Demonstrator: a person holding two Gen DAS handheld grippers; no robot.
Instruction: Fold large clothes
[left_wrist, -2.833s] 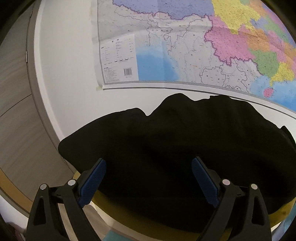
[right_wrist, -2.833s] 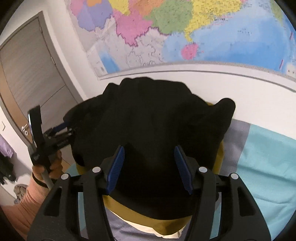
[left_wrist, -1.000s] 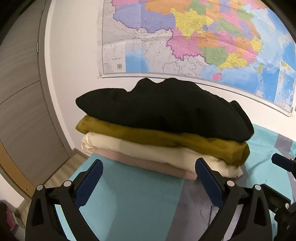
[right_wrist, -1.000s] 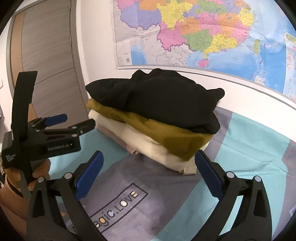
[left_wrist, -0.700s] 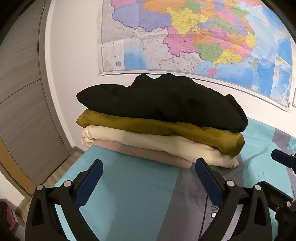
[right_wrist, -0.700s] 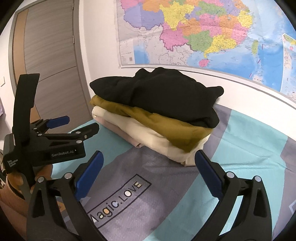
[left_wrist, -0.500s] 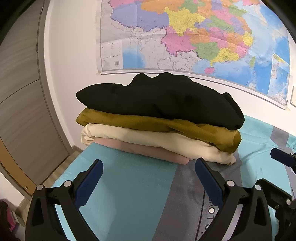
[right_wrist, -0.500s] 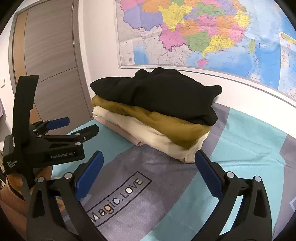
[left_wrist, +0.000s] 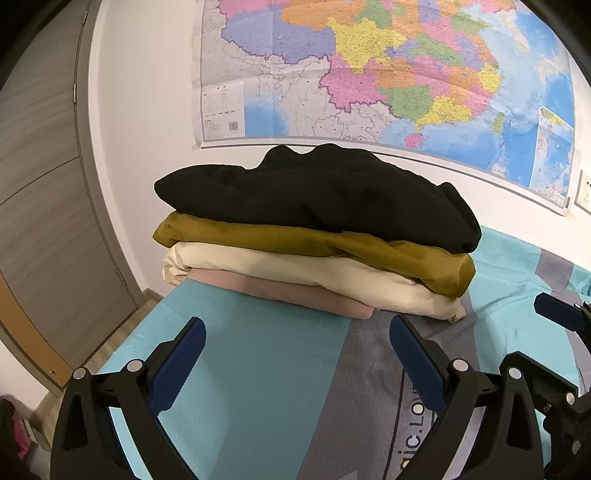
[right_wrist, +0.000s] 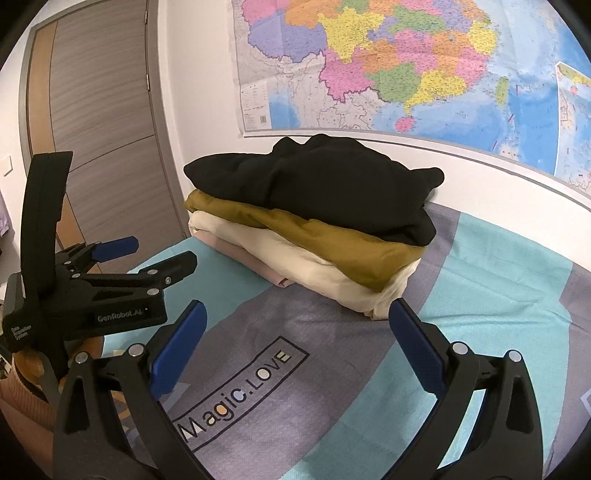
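A folded black garment (left_wrist: 317, 195) (right_wrist: 325, 184) tops a stack on the bed, over a mustard one (left_wrist: 332, 245) (right_wrist: 332, 243), a cream one (left_wrist: 295, 266) (right_wrist: 314, 273) and a pink one (left_wrist: 291, 290) (right_wrist: 255, 264). My left gripper (left_wrist: 297, 341) stands open with nothing in it, pulled back from the stack over the bedcover. My right gripper (right_wrist: 295, 323) is also open with nothing held, a short way in front of the stack. In the right wrist view the left gripper (right_wrist: 147, 254) shows at the left, held in a hand. The right gripper's blue tip (left_wrist: 557, 314) shows at the right edge of the left wrist view.
The bedcover (left_wrist: 258, 369) (right_wrist: 480, 277) is teal and grey with "Magic.LOVE" printed on it (right_wrist: 236, 395). A wall map (left_wrist: 369, 74) (right_wrist: 406, 62) hangs behind the stack. A wooden door (left_wrist: 40, 206) (right_wrist: 103, 122) stands at the left beside the bed's edge.
Both grippers have drawn back from the black garment, which they hovered over 2.8 s ago. The whole stack and the bedcover have come into view. Their jaws have widened.
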